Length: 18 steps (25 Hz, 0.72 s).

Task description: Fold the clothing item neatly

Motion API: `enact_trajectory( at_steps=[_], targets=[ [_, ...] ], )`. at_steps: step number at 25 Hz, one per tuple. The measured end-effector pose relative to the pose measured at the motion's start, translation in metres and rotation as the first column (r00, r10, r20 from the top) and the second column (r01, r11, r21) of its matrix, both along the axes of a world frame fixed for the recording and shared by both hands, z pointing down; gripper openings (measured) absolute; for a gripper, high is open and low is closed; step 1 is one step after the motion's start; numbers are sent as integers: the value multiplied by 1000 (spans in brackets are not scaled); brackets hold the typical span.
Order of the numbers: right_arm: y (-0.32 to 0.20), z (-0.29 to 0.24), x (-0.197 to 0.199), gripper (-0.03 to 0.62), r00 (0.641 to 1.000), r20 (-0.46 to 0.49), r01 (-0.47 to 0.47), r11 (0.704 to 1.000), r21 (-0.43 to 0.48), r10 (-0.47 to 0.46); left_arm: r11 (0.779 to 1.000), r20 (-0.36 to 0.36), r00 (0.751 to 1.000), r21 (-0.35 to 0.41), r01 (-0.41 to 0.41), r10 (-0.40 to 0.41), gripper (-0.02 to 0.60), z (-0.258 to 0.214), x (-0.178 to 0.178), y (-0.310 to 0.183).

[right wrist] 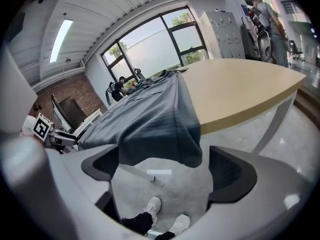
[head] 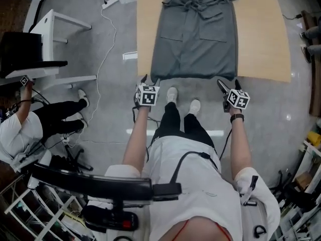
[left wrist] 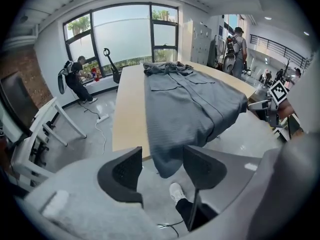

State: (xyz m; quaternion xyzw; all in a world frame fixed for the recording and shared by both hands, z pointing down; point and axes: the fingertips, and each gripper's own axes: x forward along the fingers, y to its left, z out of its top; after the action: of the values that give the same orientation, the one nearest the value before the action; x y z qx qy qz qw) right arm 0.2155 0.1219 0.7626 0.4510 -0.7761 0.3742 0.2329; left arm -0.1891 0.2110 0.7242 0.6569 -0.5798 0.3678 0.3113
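A grey garment with two pockets and a tied belt lies flat on the light wooden table, its hem hanging over the near edge. My left gripper is open just below the hem's left corner. My right gripper is open just below the right corner. In the left gripper view the garment's hanging corner shows between the spread jaws of the left gripper, and neither pad presses it. In the right gripper view the garment droops just above the wide gap of the right gripper.
A white desk stands to the left, with a power strip and cable on the grey floor. A person sits at the lower left. My own shoes are right at the table's near edge. A small white object lies by the table's left corner.
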Motion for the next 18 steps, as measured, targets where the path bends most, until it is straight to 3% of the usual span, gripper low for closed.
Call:
enact_trajectory(
  at_steps=[6,11,15,18],
  targets=[
    [-8,27,-50,549,996,2,89,995,-32,-89,996,-13,997,-47,79,-80,264,21,-2,0],
    [-14,33,-62,524,993,-11,118,992,-44,-119,986,47,987,-45,159,-157,255,21,-4,-5],
    [-8,29,-73,400,992,30,128,989,-71,-126,990,167,979,-58,131,-120,192,19,-7,-6],
    [-2,24,-85,277,988,83,133,988,-73,-127,991,183,977,-55,121,-109,146,18,-8,-5]
  ],
)
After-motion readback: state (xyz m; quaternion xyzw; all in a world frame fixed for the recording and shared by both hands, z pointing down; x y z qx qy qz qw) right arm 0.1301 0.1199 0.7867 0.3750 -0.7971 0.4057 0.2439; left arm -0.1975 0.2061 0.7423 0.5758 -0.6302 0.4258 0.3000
